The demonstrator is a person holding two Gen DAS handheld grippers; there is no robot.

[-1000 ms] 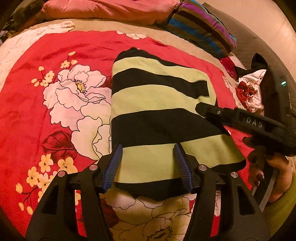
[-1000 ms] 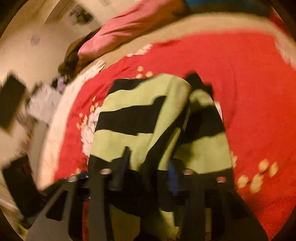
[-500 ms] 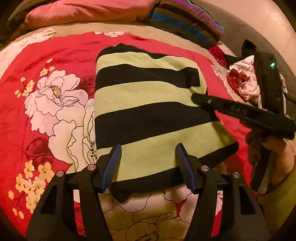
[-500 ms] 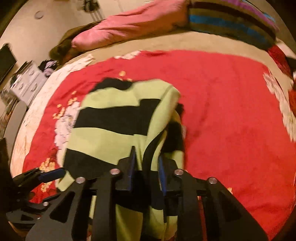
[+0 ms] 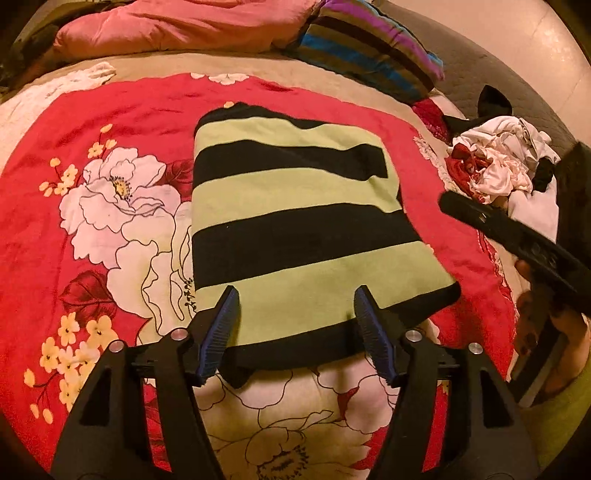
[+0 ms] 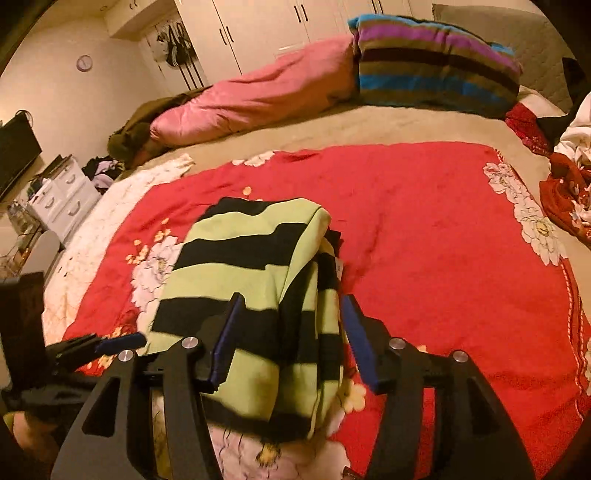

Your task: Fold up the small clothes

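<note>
A green-and-black striped garment (image 5: pixel 295 229) lies folded into a rectangle on the red floral bedspread (image 5: pixel 74 122). My left gripper (image 5: pixel 297 317) is open, its blue-padded fingers over the garment's near hem, holding nothing. My right gripper (image 6: pixel 290 332) is open over the garment's right edge (image 6: pixel 258 266), where folded layers show; nothing is gripped. The right gripper also shows at the right of the left wrist view (image 5: pixel 517 240), off the garment's right side. The left gripper's tip shows at the left of the right wrist view (image 6: pixel 110 341).
A pile of white, red and black clothes (image 5: pixel 498 166) lies at the bed's right side. A pink duvet (image 5: pixel 177 26) and a striped pillow (image 5: pixel 369 48) lie at the head of the bed. A white drawer unit (image 6: pixel 62 195) stands beside the bed.
My right gripper was shut on the garment's right edge; it has opened and let go. It has drawn back to the right. The garment now lies flat.
</note>
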